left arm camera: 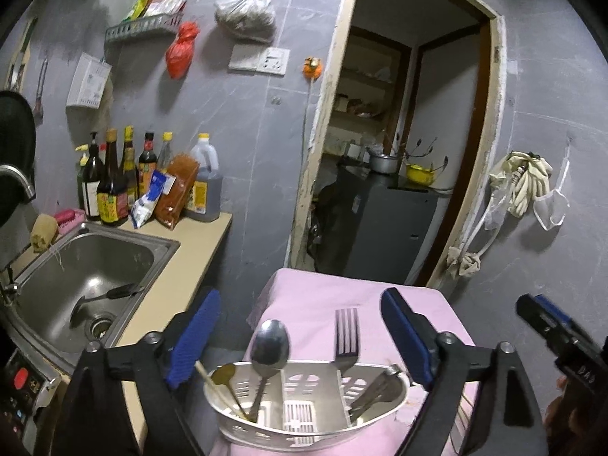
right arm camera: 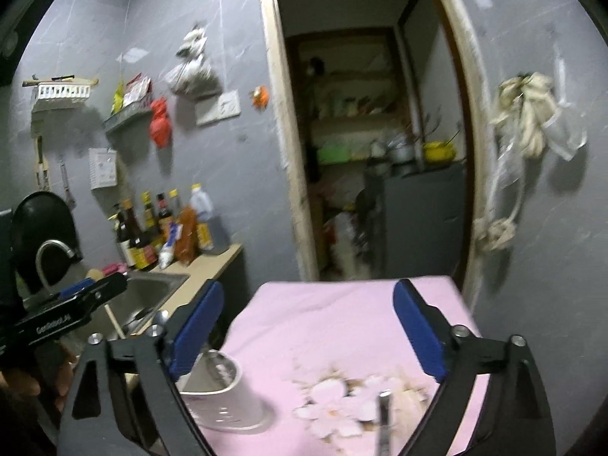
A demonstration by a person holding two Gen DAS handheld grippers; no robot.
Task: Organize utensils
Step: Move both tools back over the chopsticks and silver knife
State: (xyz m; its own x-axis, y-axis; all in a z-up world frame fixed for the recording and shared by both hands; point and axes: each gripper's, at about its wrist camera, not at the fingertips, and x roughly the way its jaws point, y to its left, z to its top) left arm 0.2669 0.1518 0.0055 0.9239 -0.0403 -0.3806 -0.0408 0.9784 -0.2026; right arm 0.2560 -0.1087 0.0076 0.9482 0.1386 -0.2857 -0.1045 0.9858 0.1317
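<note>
A white perforated utensil holder (left arm camera: pixel 304 414) stands on the pink cloth in the left wrist view. A spoon (left arm camera: pixel 270 345) and a fork (left arm camera: pixel 346 336) stand upright in it, with chopsticks and a small ladle at its left and more metal pieces at its right. My left gripper (left arm camera: pixel 300 334) is open, its blue pads wide apart on either side of the holder's top and touching nothing. My right gripper (right arm camera: pixel 307 326) is open too, above the cloth. The holder (right arm camera: pixel 224 395) sits by its left finger. A metal utensil tip (right arm camera: pixel 383 418) lies low between the fingers.
A steel sink (left arm camera: pixel 81 266) with a dark-handled utensil lies to the left, sauce bottles (left arm camera: pixel 114 182) behind it on the beige counter. The pink-covered table (right arm camera: pixel 342 323) backs onto an open doorway. Bags and rags hang on the grey wall.
</note>
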